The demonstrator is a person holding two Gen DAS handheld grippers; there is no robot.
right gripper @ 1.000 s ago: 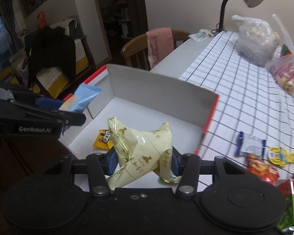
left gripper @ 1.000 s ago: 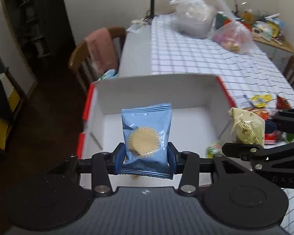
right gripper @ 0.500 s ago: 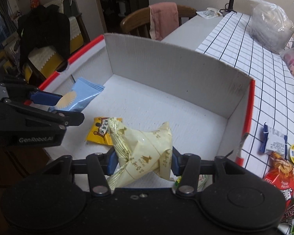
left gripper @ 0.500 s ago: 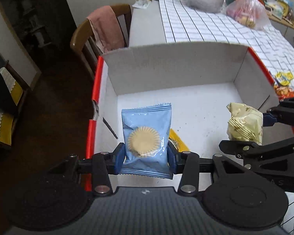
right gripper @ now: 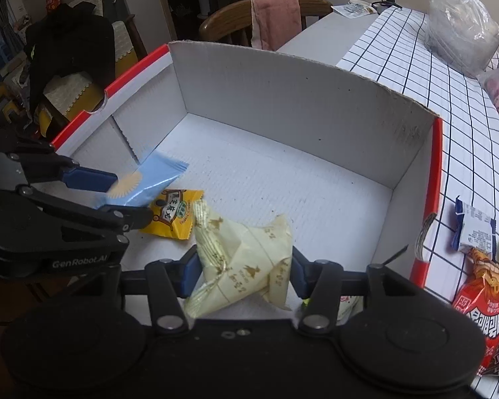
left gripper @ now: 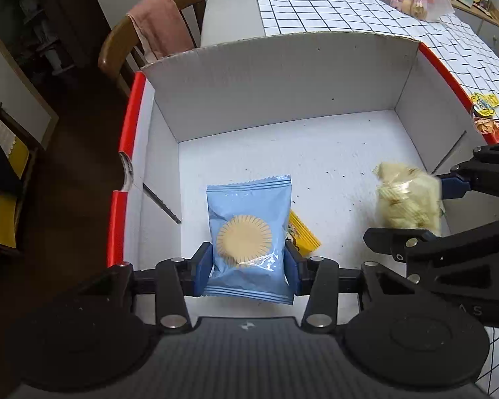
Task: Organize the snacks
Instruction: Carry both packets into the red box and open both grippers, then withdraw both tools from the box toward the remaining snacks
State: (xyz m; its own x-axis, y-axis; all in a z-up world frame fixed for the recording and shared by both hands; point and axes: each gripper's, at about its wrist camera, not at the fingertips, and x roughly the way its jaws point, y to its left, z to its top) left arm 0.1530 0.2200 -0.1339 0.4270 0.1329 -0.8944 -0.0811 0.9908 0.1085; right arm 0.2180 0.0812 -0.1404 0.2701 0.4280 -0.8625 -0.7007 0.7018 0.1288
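A white cardboard box [left gripper: 282,83] with red edges lies open on the table, and both grippers hang low inside it. My left gripper [left gripper: 248,266] is shut on a blue snack packet [left gripper: 246,212] with a round biscuit printed on it. It shows from the side in the right wrist view, left gripper [right gripper: 133,196]. My right gripper [right gripper: 244,274] has a crumpled cream snack packet [right gripper: 243,252] between its blue pads. Its jaws are opening, and the pads still touch the packet's sides. A small yellow packet [right gripper: 173,214] lies on the box floor between the two grippers.
Loose snack packets [right gripper: 482,282] lie on the checked tablecloth [right gripper: 465,106] right of the box. Filled plastic bags [right gripper: 459,30] stand further back. A wooden chair with a pink towel [left gripper: 156,23] stands behind the box's far left corner. The box's far half holds nothing.
Both grippers have sunk from above the box rim to low inside it, each carrying its packet. The right jaws have widened slightly around the cream packet.
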